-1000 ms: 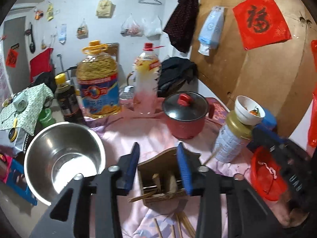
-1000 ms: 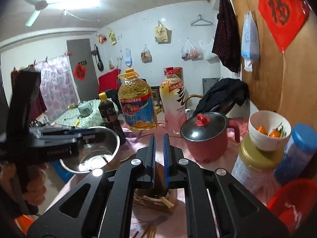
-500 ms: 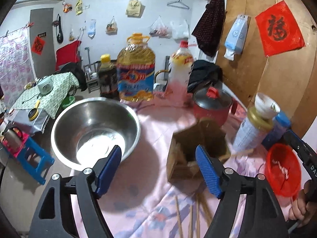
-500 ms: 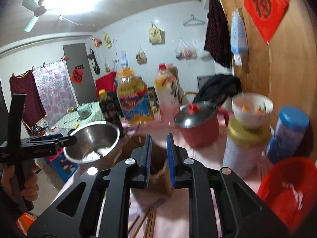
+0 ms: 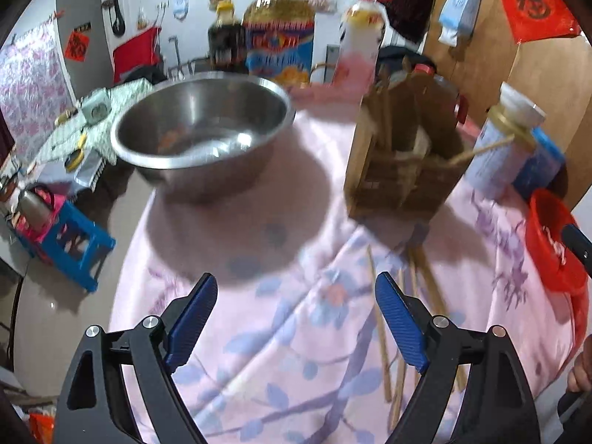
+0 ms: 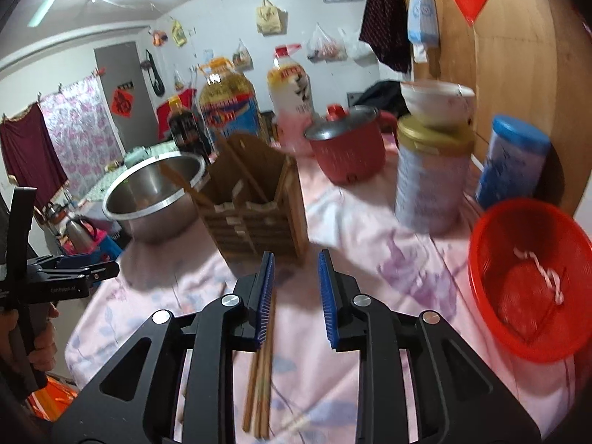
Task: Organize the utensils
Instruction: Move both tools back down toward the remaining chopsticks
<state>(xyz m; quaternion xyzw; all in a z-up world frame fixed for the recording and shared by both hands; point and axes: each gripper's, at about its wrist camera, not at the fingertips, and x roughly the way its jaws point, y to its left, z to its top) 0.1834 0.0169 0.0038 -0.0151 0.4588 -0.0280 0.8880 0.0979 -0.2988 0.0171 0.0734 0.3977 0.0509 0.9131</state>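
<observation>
A wooden utensil holder [image 5: 399,162] [image 6: 255,199] stands on the pink flowered tablecloth [image 5: 296,333] with a few chopsticks and a spoon in it. Several loose chopsticks [image 5: 403,318] [image 6: 262,366] lie on the cloth in front of it. My left gripper [image 5: 296,318] hangs over the cloth left of those chopsticks, its jaws wide and still opening, nothing between them. My right gripper [image 6: 296,296] is above the chopsticks, jaws a little apart and opening; the sticks lie under its left finger [image 6: 264,296], not gripped.
A steel bowl [image 5: 203,129] [image 6: 151,188] sits left of the holder. A red pot [image 6: 346,148], a tin can [image 6: 431,174] with a white bowl on top, a blue-lidded jar [image 6: 512,162] and a red basket [image 6: 529,281] stand right. Oil bottles [image 5: 279,33] line the back.
Both grippers dropped lower and pulled back from the holder toward the loose chopsticks. The left jaws spread wide; the right jaws went from shut to slightly apart.
</observation>
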